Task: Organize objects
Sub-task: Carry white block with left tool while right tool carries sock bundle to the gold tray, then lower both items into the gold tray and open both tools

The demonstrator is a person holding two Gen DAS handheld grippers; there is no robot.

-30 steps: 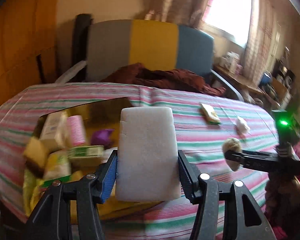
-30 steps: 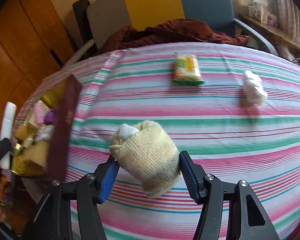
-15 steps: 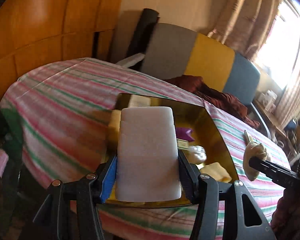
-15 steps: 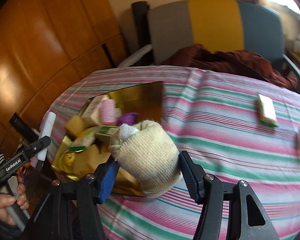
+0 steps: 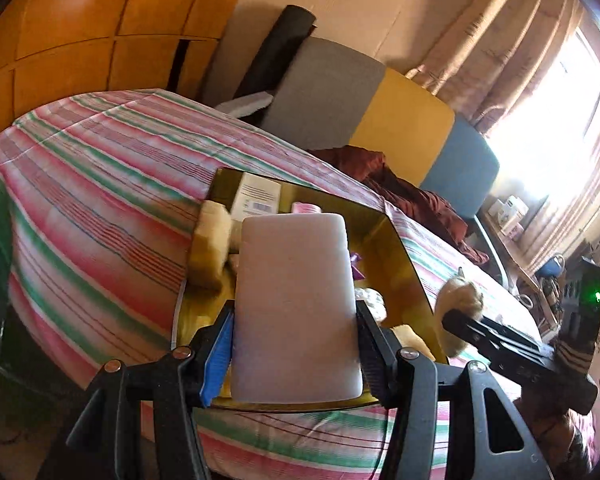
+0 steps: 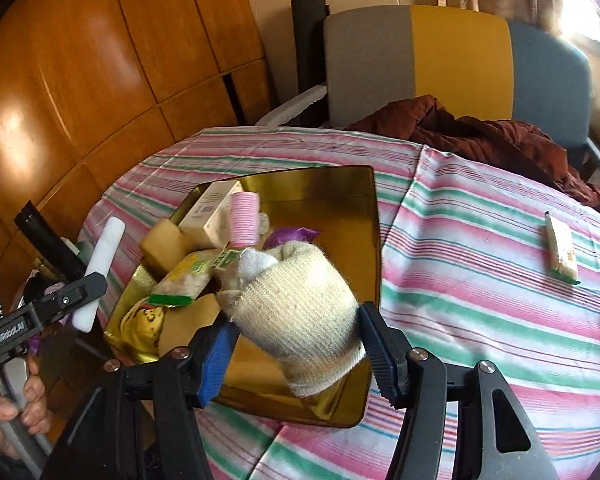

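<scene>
My left gripper (image 5: 294, 354) is shut on a white foam block (image 5: 294, 304) that hangs over the near part of the gold tray (image 5: 404, 256). My right gripper (image 6: 296, 350) is shut on a rolled cream sock (image 6: 296, 316), held above the same gold tray (image 6: 340, 188). The tray holds several items: a pink roller (image 6: 244, 218), a white box (image 6: 214, 210), a tan sponge (image 6: 164, 246), a green-and-yellow packet (image 6: 184, 280) and a purple piece (image 6: 290, 235). The right gripper with its sock (image 5: 460, 300) shows at the right of the left wrist view. The left gripper and block (image 6: 100, 268) show at the left of the right wrist view.
The tray sits near the edge of a table under a pink, green and white striped cloth (image 6: 480, 320). A small packet (image 6: 562, 250) lies on the cloth to the right. Behind the table stands a grey, yellow and blue chair (image 6: 440, 60) with a maroon garment (image 6: 480, 132). A person's hand (image 6: 16, 412) holds the left gripper's handle.
Both grippers swung leftward across the table to the gold tray, rolling as they went, each keeping its load. The tray now lies under the block and the sock.
</scene>
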